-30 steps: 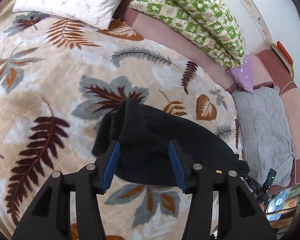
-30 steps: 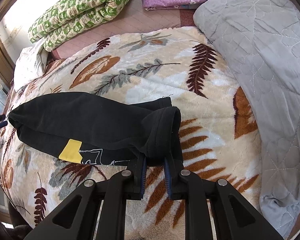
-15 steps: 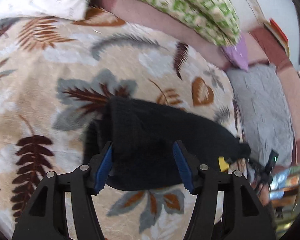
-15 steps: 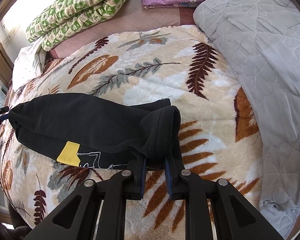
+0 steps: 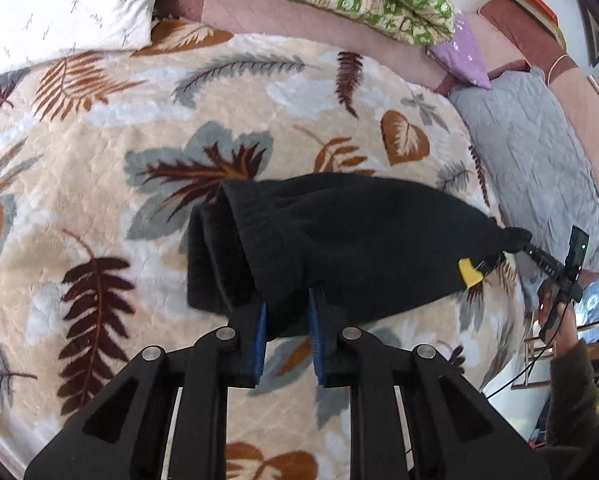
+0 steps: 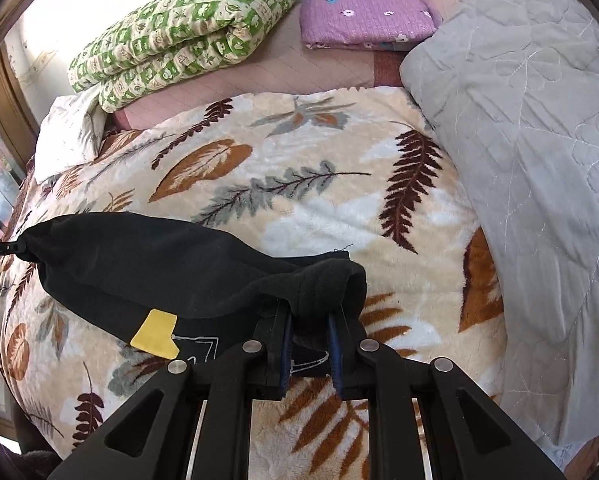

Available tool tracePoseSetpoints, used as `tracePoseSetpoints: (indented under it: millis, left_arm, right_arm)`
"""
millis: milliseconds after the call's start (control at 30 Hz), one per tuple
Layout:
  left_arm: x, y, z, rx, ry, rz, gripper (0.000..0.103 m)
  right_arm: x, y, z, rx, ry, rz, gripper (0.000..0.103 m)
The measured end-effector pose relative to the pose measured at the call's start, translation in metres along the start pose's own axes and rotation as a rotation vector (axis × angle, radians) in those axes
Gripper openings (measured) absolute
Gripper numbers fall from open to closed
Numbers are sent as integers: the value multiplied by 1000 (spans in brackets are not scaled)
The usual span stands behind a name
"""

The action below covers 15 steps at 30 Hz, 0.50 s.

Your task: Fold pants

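Note:
The black pants (image 5: 339,240) lie folded on a leaf-patterned blanket (image 5: 99,120), with a yellow patch (image 5: 469,274) near one end. My left gripper (image 5: 285,312) is shut on the near edge of the pants at the leg-cuff end. In the right wrist view the pants (image 6: 159,264) stretch to the left, yellow patch (image 6: 155,332) showing. My right gripper (image 6: 309,324) is shut on the bunched fabric at the other end. The right gripper also shows at the far right of the left wrist view (image 5: 511,242), pinching the pants' tip.
A white pillow (image 5: 67,8), a green patterned quilt (image 6: 187,36), a purple folded cloth (image 6: 367,12) and a grey quilt (image 6: 539,160) lie around the blanket. The bed edge and floor clutter (image 5: 595,304) are at the right.
My left gripper moved in and closed from open onto the near edge of the pants. My right gripper kept its hold and hardly moved.

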State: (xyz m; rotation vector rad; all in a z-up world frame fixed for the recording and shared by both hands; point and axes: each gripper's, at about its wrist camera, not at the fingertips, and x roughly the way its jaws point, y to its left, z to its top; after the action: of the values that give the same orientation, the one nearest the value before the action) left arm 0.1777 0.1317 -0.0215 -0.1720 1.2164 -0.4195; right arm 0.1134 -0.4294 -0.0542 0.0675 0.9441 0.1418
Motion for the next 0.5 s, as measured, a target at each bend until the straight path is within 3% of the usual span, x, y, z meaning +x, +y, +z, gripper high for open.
tracePoseSetpoints:
  millis: [333,500]
  left_arm:
    - [28,22,-20,-2,70,53,16]
    - [35,15,-21,30,91,88,16]
  right_arm:
    - [13,-25,-33,56,54,12,15]
    - [15,-20,-44,-11,96,-61,33]
